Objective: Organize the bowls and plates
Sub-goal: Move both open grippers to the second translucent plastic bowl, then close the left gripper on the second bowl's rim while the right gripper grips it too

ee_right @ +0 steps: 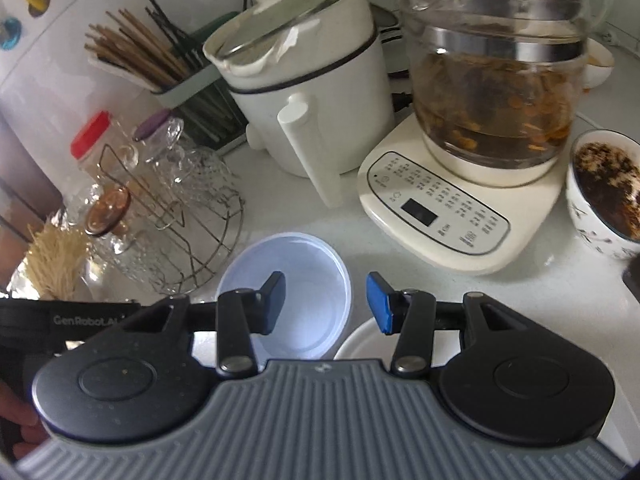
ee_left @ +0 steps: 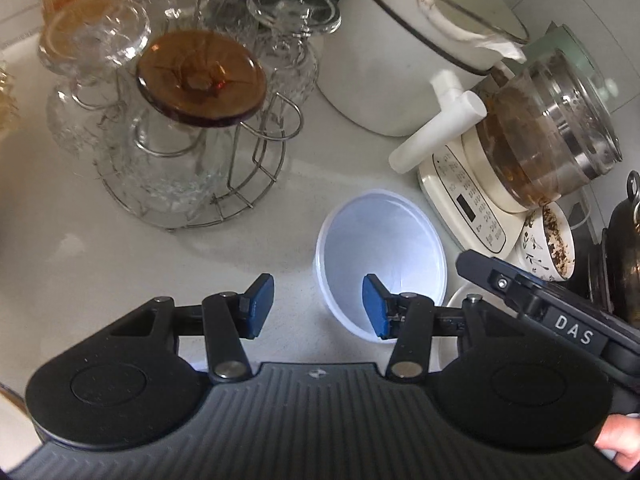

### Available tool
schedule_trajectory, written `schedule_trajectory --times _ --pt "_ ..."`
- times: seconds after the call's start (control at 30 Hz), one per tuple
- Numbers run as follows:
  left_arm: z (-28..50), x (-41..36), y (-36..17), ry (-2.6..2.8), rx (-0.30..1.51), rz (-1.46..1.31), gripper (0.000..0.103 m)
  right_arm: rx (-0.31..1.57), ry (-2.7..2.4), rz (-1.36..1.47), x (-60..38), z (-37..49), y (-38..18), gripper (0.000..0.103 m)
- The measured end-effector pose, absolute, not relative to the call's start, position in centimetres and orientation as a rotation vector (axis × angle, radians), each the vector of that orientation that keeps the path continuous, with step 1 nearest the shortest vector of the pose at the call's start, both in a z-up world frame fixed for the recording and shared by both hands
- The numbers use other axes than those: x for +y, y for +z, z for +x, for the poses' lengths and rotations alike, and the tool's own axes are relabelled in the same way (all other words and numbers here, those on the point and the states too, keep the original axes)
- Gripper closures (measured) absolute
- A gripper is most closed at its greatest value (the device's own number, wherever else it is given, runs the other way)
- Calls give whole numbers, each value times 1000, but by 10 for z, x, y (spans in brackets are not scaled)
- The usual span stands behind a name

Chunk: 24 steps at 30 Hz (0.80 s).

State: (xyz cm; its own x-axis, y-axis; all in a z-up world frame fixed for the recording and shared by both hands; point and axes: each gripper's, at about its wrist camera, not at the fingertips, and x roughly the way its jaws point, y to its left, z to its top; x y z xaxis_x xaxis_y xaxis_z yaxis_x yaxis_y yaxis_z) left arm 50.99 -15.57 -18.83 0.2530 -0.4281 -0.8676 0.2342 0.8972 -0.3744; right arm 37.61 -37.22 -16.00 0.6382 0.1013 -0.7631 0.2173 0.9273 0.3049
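In the left wrist view, the left gripper (ee_left: pixel 318 306) has its jaws apart and holds nothing. The white bowl (ee_left: pixel 380 256) stands upright on the table (ee_left: pixel 80 240), just in front. One blue pad (ee_left: pixel 376 306) appears over the bowl's near rim, but I cannot tell if it touches. The bowl looks thin and light, perhaps plastic, so it may slide or tip when pushed. A glass rack (ee_left: pixel 192 128) stands near; it is fragile.

In the right wrist view, the right gripper (ee_right: pixel 326 304) also has its jaws apart, empty. The bowl (ee_right: pixel 304 292) lies below, beside a white plate (ee_right: pixel 360 340). The rim between the 2 pads seems the best place to pinch, gently. The plate looks heavier, stiff and smooth.
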Motion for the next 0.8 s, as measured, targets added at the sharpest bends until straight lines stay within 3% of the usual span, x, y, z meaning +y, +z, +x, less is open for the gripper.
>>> schedule_trajectory --times 0.43,0.63,0.8 --pt "533 -172 -217 -449 1290 -169 57 974 -73 375 -372 410 -193 73" --pt "538 -171 -221 -433 1294 -188 73 988 -81 369 -369 413 -197 78" --pt "535 -172 -221 -430 1282 -172 91 1002 -72 381 -366 412 -202 89"
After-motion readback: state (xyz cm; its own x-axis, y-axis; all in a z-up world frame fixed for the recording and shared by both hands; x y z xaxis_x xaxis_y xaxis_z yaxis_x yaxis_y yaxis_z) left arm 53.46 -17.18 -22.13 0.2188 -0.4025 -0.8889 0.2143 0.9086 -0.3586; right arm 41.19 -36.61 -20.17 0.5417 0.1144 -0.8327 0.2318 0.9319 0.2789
